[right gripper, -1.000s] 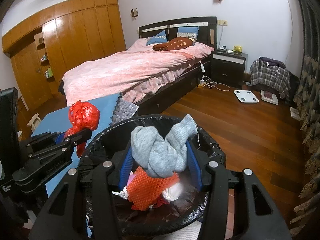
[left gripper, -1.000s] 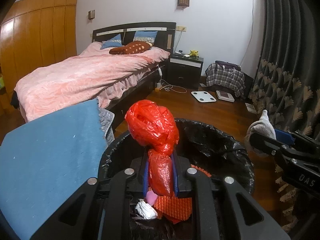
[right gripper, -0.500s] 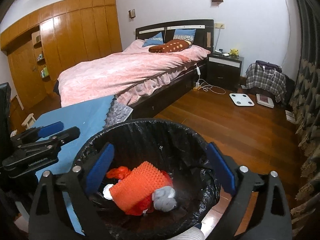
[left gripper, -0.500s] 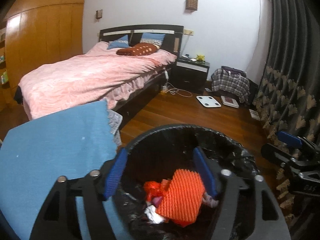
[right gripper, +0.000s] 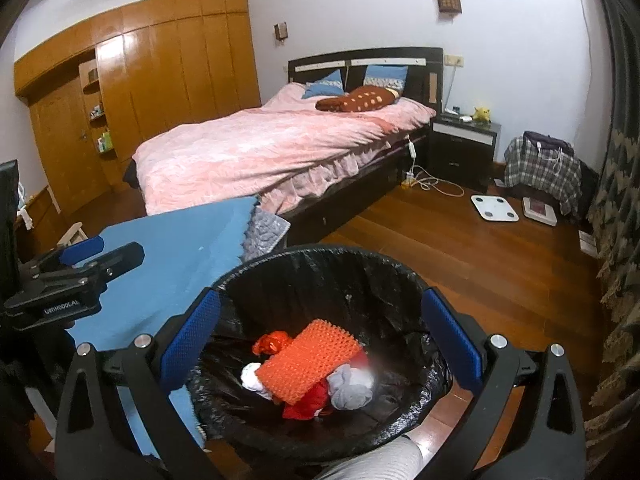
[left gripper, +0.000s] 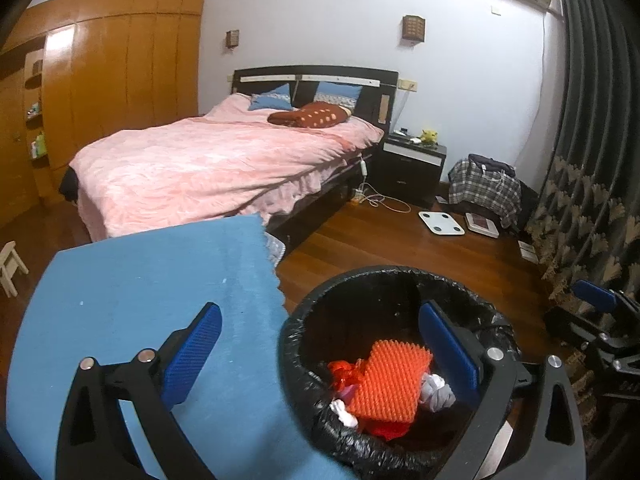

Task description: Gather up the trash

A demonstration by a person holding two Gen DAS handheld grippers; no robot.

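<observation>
The left gripper [left gripper: 320,344], a black two-finger tool with blue ribbed pads, is hanging with its jaws spread as wide as they go, having just been opening, and nothing is sitting between them; one finger is hovering over the blue foam mat [left gripper: 132,300], the other over the round bin lined with a black plastic bag [left gripper: 298,364]. Inside the bin an orange spiky rubber pad [left gripper: 386,384] is lying on top of a crumpled red plastic bag [left gripper: 342,370] and a white wad [left gripper: 434,386]. Further right, the right gripper [right gripper: 320,332] is straddling the bin [right gripper: 360,276], jaws likewise just opened wide and gripping nothing, and a bundled grey sock [right gripper: 350,392] is resting beside the pad [right gripper: 310,360] in there
</observation>
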